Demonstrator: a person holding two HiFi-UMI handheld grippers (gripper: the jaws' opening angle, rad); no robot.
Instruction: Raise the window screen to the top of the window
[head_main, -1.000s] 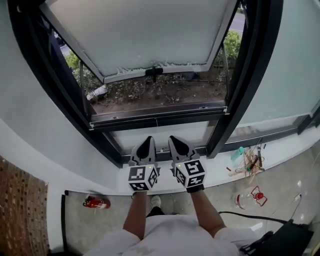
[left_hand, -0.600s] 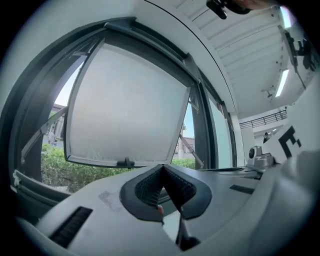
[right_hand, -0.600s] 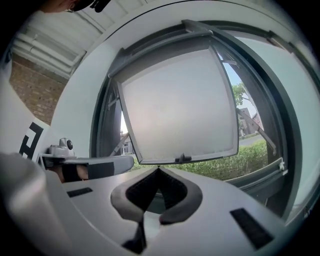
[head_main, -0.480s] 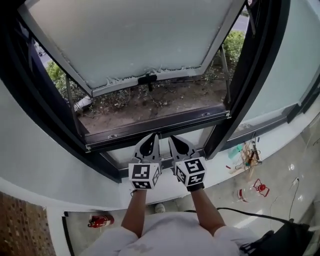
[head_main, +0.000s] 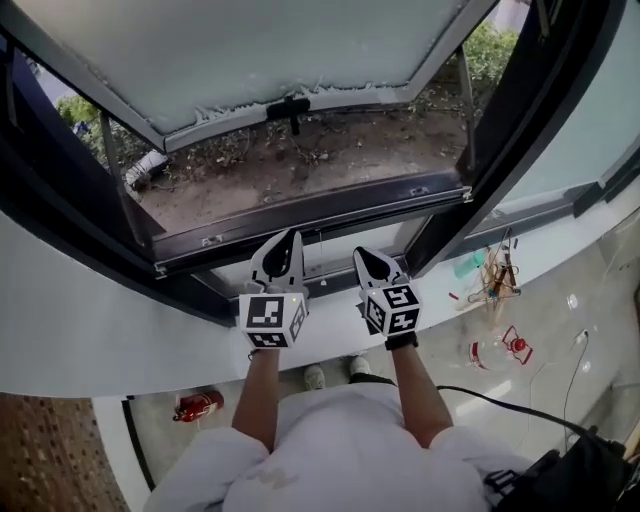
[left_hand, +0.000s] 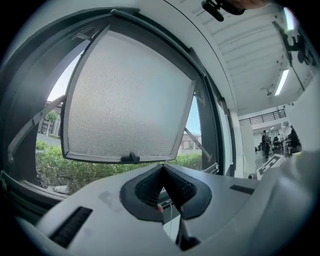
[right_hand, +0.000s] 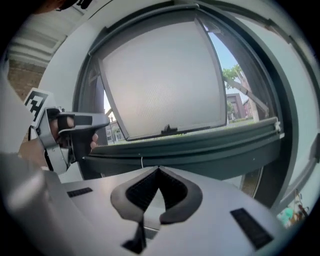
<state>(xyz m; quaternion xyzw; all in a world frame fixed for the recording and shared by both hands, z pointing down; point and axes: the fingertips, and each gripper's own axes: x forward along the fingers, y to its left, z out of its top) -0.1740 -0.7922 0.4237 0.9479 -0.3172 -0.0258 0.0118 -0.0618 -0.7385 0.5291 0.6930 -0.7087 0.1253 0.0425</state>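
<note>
The window stands open, its frosted sash (head_main: 250, 50) swung outward with a black handle (head_main: 288, 108) on its lower edge. A dark bar (head_main: 310, 215) runs across the bottom of the opening. My left gripper (head_main: 292, 236) is shut, its tips just below this bar. My right gripper (head_main: 358, 253) is also shut and sits a little lower to the right. A thin white cord (right_hand: 141, 161) hangs from the bar between them. In the left gripper view the shut jaws (left_hand: 163, 166) point at the sash (left_hand: 130, 100). In the right gripper view the jaws (right_hand: 159, 169) point at the bar (right_hand: 200, 145).
A white sill ledge (head_main: 130, 350) lies under my arms. On the floor are a red fire extinguisher (head_main: 195, 405), a red-topped object (head_main: 513, 345), a cable (head_main: 520, 405) and a dark bag (head_main: 570, 480). Small clutter (head_main: 495, 280) sits by the right ledge. Bare soil (head_main: 300, 160) lies outside.
Both grippers moved forward from the sill to the dark bar, and they now stand further apart. The head view tilted, so the window appears closer.
</note>
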